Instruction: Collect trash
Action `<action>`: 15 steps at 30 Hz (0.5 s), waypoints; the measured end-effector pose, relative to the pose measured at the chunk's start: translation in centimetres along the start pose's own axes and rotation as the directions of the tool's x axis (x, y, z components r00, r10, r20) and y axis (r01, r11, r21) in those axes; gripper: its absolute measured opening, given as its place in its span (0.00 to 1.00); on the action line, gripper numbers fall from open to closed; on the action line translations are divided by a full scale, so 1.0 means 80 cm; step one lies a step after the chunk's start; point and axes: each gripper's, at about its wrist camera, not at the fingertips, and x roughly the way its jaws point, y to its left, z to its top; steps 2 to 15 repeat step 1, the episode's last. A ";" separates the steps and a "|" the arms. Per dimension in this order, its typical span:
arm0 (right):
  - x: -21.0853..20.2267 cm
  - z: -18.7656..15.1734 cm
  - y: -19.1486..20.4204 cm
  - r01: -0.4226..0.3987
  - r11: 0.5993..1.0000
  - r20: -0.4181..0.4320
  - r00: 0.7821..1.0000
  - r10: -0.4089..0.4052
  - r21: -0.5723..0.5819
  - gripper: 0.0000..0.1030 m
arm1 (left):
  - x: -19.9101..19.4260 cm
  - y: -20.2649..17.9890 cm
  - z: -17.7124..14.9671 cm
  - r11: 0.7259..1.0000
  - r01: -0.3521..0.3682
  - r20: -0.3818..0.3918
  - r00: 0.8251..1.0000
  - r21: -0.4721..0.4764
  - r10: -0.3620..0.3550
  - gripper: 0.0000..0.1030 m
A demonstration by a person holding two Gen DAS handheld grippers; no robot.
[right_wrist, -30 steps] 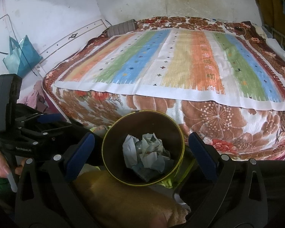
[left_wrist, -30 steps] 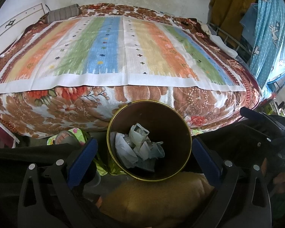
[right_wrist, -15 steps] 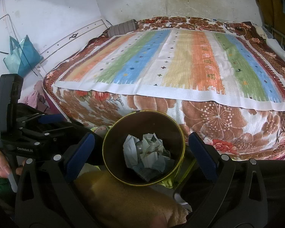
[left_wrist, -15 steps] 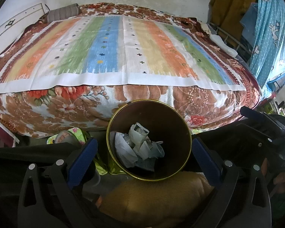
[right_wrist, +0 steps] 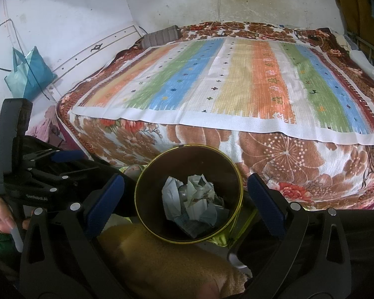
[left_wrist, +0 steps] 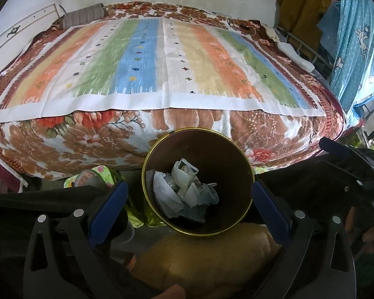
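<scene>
One round bin (left_wrist: 197, 182), dark inside with a gold rim, stands on the floor against the foot of the bed (left_wrist: 159, 57). At its bottom lies a heap of crumpled white and pale grey trash (left_wrist: 184, 194); the pieces overlap too much to count. Two grippers hover above it, the left gripper (left_wrist: 189, 199) and the right gripper (right_wrist: 185, 199), each with jaws spread wide and empty.
</scene>
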 end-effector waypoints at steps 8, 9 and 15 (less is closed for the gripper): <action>0.000 0.000 0.000 0.000 1.000 0.000 1.000 0.000 0.000 0.92 | 0.001 0.000 0.001 1.000 0.000 -0.002 1.000 -0.001 0.000 0.94; 0.000 0.000 0.000 0.000 1.000 0.000 1.000 0.000 0.000 0.92 | 0.001 0.000 0.001 1.000 0.000 -0.002 1.000 -0.001 0.000 0.94; 0.000 0.000 0.000 0.000 1.000 0.000 1.000 0.000 0.000 0.92 | 0.001 0.000 0.001 1.000 0.000 -0.002 1.000 -0.001 0.000 0.94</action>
